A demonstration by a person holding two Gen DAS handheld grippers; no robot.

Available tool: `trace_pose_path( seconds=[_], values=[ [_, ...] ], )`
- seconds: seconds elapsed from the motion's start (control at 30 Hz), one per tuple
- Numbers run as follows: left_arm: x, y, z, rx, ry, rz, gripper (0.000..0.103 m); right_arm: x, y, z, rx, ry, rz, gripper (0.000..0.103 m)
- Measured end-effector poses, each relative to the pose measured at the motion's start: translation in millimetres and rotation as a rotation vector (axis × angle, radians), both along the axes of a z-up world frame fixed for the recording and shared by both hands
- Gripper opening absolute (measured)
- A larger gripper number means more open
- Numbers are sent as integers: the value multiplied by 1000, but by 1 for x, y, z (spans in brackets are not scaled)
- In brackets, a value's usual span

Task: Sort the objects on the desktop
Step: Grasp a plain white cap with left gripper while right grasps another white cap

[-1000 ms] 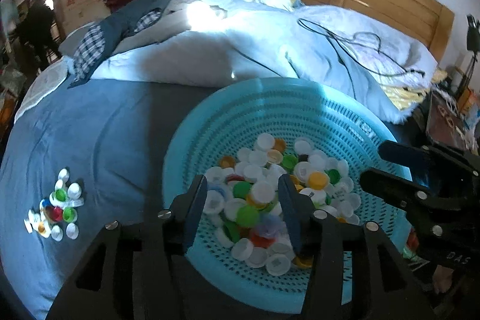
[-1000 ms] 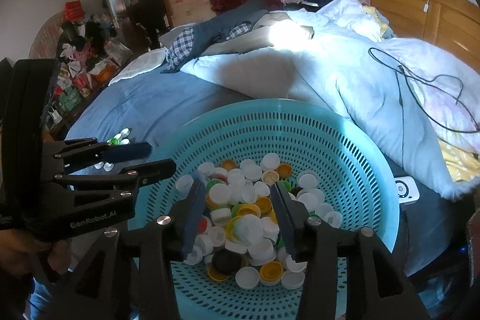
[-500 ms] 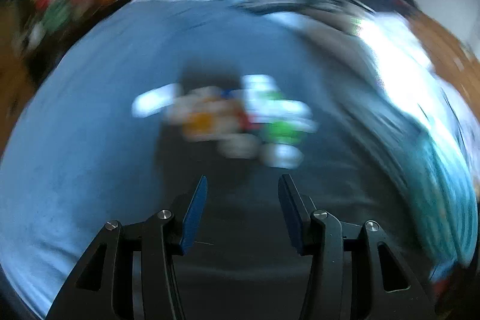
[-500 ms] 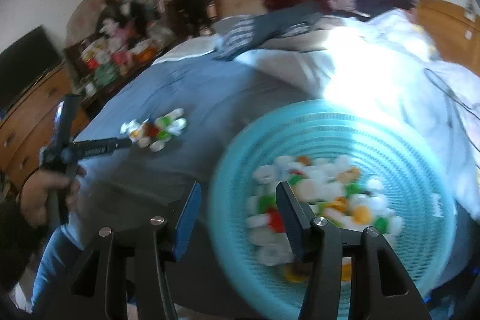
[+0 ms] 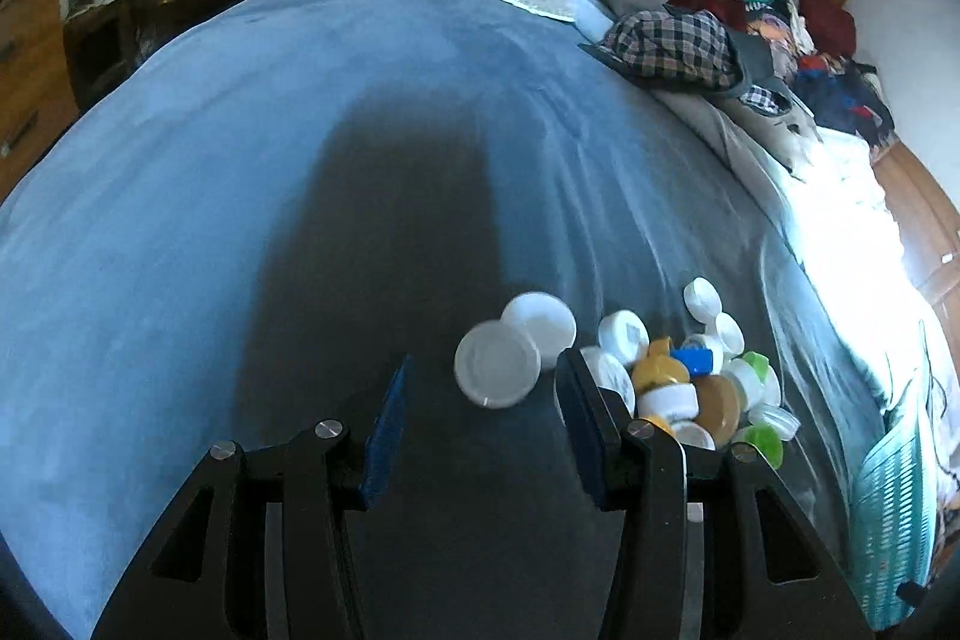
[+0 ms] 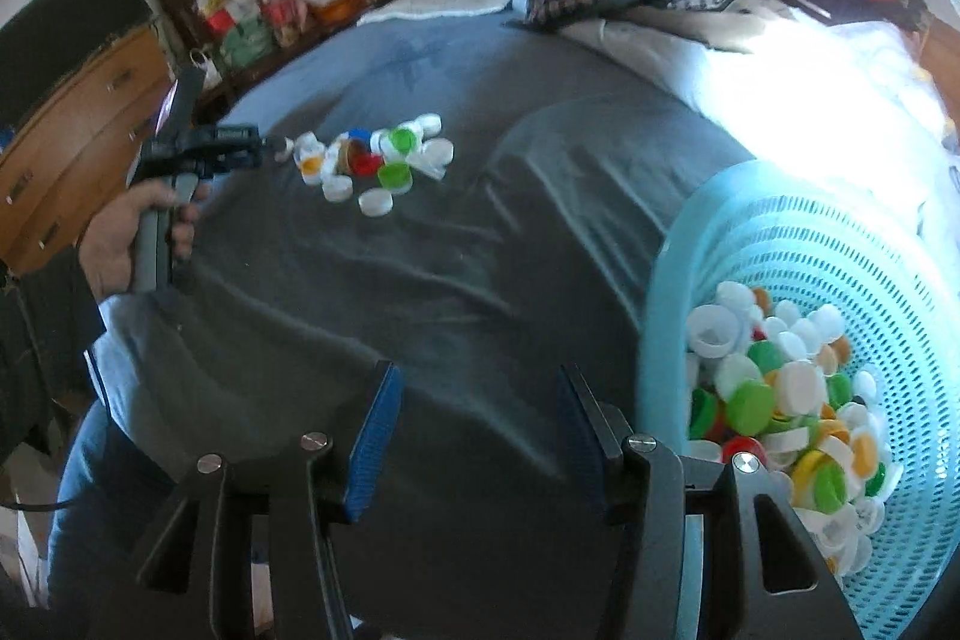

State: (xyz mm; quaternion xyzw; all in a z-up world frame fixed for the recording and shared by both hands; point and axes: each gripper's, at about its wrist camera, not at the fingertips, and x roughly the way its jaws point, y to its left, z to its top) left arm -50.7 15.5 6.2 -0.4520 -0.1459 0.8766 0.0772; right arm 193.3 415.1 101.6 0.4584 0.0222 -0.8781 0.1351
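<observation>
Dozens of bottle caps sit in two lots on the bed: a small pile (image 6: pixel 372 163) on the blue blanket (image 5: pixel 252 172) and a far larger heap inside the turquoise basket (image 6: pixel 798 244).

Beside the small pile, on its outer edge, two white caps (image 5: pixel 516 349) lie flat and touching, apart from the mixed white, yellow, blue, green and brown ones. The left gripper (image 5: pixel 483 415) hangs just short of that pile with its blue-padded jaws apart, the nearer white cap in line with the gap but untouched; the right-hand finger (image 5: pixel 585 421) sits just beside the pile's edge. A hand (image 6: pixel 129 238) grips the left gripper's handle. Well apart from the pile, the right gripper (image 6: pixel 474 436) hangs over bare blanket beside the basket's rim; its jaws have just been opening and stand apart with nothing between them.
</observation>
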Motion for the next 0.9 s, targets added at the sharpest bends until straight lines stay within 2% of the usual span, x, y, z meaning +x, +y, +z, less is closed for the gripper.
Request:
trace_pose_path(
  seconds=[0.1, 0.17, 0.2, 0.27, 0.3, 0.43, 0.63, 0.77, 0.9],
  values=[
    [-3, 7, -5, -43, -4, -29, 42, -10, -13, -5, 7, -17, 19, 57],
    [0, 11, -5, -66, 7, -51, 25, -15, -20, -5, 5, -16, 30, 57],
    [1, 12, -4, -52, 8, -73, 26, -17, -24, -4, -1, -8, 33, 57],
    [11, 17, 2, -77, 37, -87, 26, -23, -32, -1, -15, 12, 43, 54],
    [17, 18, 6, -84, 48, -92, 26, -26, -36, -1, -20, 21, 50, 50],
    [52, 13, 25, -97, 91, -78, 26, -52, -60, -7, -59, 40, 89, 49],
    [90, 7, 39, -124, 102, -58, 26, -113, -107, -35, -91, 54, 161, 49],
    [99, 3, 43, -130, 94, -30, 26, -148, -125, -63, -97, 6, 153, 49],
    [102, 3, 45, -120, 87, -20, 26, -164, -133, -84, -88, -28, 149, 49]
  ],
)
